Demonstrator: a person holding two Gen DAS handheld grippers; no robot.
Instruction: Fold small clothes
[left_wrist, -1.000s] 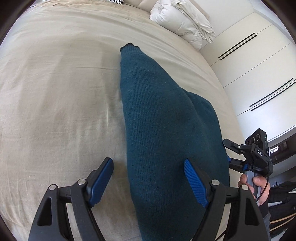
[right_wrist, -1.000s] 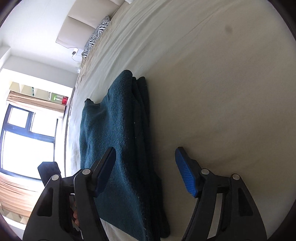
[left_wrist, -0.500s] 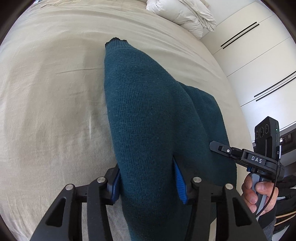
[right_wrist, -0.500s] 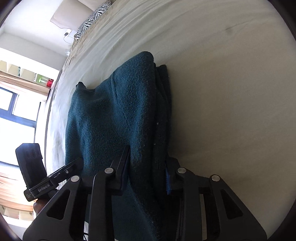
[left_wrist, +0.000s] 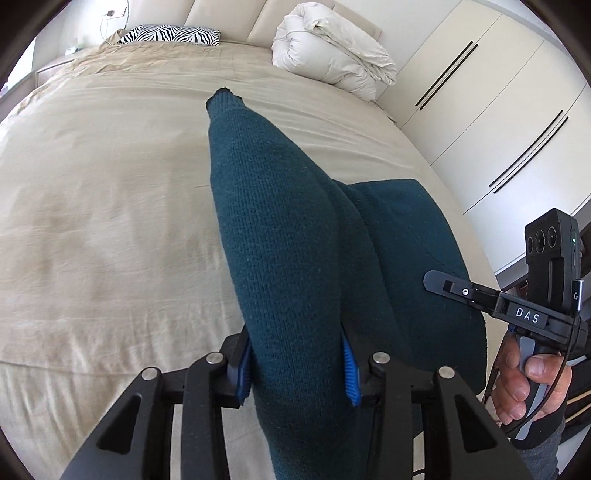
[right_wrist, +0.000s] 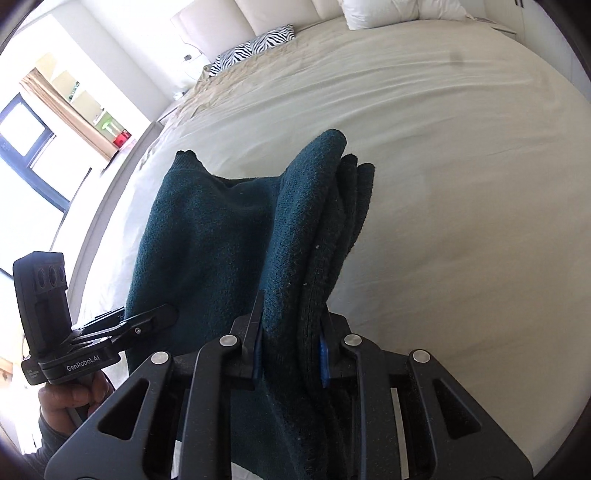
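A dark teal knit garment (left_wrist: 280, 236) is folded lengthwise on the beige bed (left_wrist: 92, 206). My left gripper (left_wrist: 297, 365) is shut on its near left corner, the knit bunched between the blue pads. My right gripper (right_wrist: 290, 350) is shut on the near right corner of the same garment (right_wrist: 221, 236), where several folded layers stack up. The near edge hangs raised between both grippers; the far end rests on the bed. The right gripper also shows in the left wrist view (left_wrist: 436, 280), and the left gripper in the right wrist view (right_wrist: 162, 317).
A white rolled duvet (left_wrist: 332, 62) and a zebra-print pillow (left_wrist: 170, 35) lie at the head of the bed. White wardrobe doors (left_wrist: 498, 110) stand on the right. A window (right_wrist: 26, 147) is on the left side of the bed.
Both grippers went from open around the near edge to shut on the garment's corners. They have since lifted that edge off the bed, so more of the room shows.
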